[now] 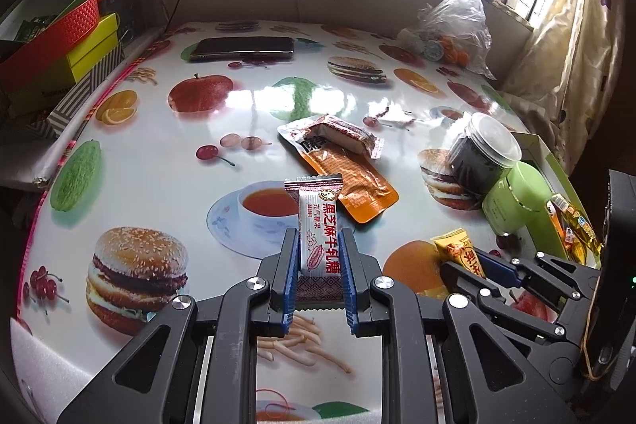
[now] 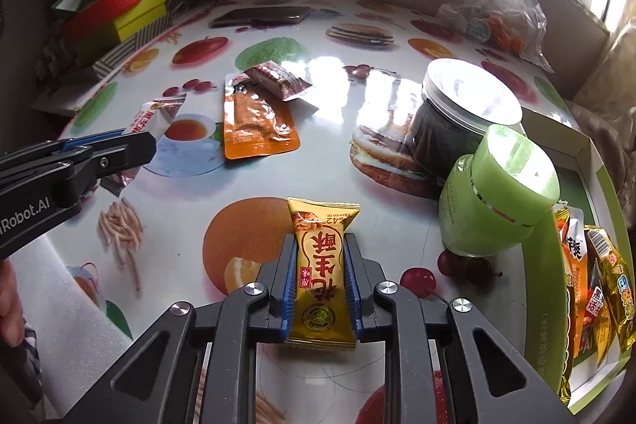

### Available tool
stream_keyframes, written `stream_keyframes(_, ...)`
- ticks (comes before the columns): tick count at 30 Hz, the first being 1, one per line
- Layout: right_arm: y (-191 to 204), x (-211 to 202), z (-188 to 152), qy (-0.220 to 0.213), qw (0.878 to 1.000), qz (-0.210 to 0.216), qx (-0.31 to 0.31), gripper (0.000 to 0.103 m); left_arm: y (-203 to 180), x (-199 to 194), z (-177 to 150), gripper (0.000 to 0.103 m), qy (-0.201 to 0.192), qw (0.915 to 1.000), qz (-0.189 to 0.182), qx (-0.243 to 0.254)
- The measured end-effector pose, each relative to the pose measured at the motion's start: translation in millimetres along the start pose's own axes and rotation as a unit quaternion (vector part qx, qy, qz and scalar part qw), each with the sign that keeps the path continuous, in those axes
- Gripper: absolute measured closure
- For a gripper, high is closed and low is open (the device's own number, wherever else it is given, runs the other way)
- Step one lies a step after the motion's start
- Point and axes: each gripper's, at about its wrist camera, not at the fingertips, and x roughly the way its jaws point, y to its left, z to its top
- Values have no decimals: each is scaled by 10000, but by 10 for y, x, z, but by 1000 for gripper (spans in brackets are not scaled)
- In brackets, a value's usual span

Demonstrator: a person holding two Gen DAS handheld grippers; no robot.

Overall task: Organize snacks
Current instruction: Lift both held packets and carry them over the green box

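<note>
Glossy, food-printed plastic covers the tabletop (image 1: 246,98), which carries everything we see. At its far edge lies a dark phone (image 1: 242,49), and we take the green jar (image 2: 497,193) as our landmark. That jar lies tilted on its side, leaning against a dark jar (image 2: 449,122) with a clear lid just behind it. To the right of the green jar, touching it, stands a green-rimmed box (image 2: 544,265) holding several snack packets. Far behind the green jar, near the window, sits a crumpled clear bag (image 2: 501,2). Well to the left of the green jar, an orange pouch (image 2: 258,122) lies flat, with a small brown packet (image 2: 278,80) resting on its far end.

Our right claw (image 2: 320,289), in front and to the left of the green jar, is clamped on a yellow packet (image 2: 320,265), which stands between the blue pads. Our left claw (image 1: 319,265), farther left of the green jar, is clamped on a white nougat packet (image 1: 318,229), held upright above the printed teacup.
</note>
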Motion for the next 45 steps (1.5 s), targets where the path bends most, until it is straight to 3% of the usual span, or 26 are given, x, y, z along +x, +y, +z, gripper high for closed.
stream_keyframes(17,-167,-808,-54,-728,9962,194,442,83,-477,-497,-60,83,-400,9979,-277,433)
stream_keyframes(45,-1285,-1367,-365,-1175,9803,-556,1490,83,-1670,-408,162,83,-365,9840,-1065,1382)
